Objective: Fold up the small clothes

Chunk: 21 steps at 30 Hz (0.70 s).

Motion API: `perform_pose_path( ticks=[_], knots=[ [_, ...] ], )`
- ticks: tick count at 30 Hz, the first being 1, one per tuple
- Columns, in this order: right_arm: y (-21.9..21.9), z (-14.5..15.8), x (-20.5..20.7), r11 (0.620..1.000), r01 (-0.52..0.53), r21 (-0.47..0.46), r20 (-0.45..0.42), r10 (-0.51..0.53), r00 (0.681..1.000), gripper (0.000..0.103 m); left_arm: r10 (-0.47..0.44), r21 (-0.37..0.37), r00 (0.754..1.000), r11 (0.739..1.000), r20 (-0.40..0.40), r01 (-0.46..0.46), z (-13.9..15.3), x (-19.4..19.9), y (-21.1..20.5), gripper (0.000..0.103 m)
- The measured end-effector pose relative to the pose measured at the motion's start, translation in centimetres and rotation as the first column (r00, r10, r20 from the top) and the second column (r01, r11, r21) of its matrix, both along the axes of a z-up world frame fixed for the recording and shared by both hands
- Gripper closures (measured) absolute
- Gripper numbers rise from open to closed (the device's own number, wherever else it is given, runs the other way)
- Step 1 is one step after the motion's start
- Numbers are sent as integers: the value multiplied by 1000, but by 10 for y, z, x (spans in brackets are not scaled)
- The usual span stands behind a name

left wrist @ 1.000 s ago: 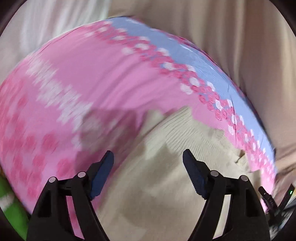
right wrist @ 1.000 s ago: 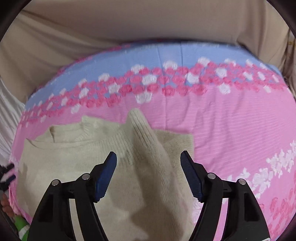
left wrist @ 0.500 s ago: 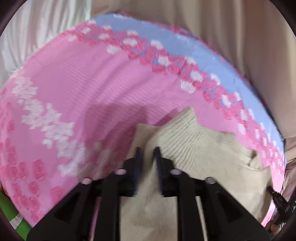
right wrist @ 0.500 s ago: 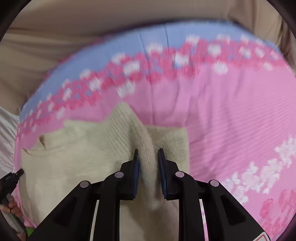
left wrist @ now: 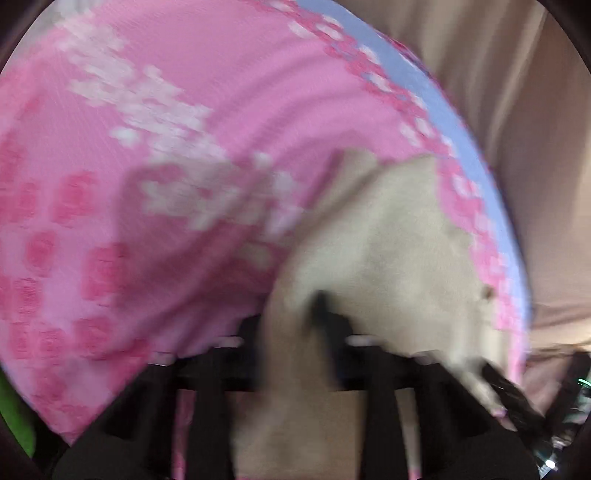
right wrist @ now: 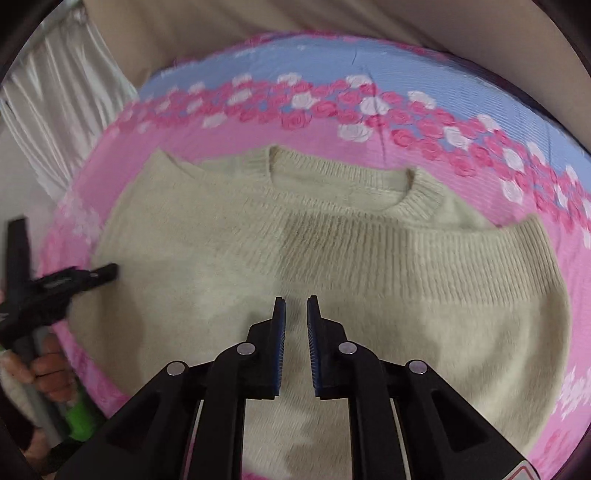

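Both my grippers closing: left gripper (left wrist: pixel 291 332) jaws pinch the cream sweater (right wrist: pixel 332 258); right gripper (right wrist: pixel 294 321) jaws narrow, knit between them, grip unclear. Sweater on pink bedsheet (right wrist: pixel 461 125).

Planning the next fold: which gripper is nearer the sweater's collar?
Right. The right gripper, closing on the sweater, sits mid-body just below the collar; the left gripper, also closing on it, is at its side edge.

A pink cloth (right wrist: pixel 229 133) printed with bands of pink and white roses (right wrist: pixel 354 110) covers the table, a pale blue strip (right wrist: pixel 424 74) running along its far edge. Beige fabric (right wrist: pixel 258 22) hangs beyond it, white pleated curtain (right wrist: pixel 62 96) at left.
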State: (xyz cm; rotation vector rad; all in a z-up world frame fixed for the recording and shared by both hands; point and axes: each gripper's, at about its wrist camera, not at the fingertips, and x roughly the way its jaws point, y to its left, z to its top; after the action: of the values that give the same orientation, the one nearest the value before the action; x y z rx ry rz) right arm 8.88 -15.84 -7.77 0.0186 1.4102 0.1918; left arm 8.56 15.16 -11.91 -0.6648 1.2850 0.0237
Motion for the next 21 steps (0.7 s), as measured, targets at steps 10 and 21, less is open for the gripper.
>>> perform_pose_path(
  ticks=[10,21],
  knots=[
    [7,-11,5,1000,-14,-21,-10,13,1000,90,-87,-183,963,974,255,137,122,-9,-41,93],
    [-143,24,-53,875,311,371,12,-340,940,84,-495,-53,799,838,341,542,177,-34,-252,92]
  ],
)
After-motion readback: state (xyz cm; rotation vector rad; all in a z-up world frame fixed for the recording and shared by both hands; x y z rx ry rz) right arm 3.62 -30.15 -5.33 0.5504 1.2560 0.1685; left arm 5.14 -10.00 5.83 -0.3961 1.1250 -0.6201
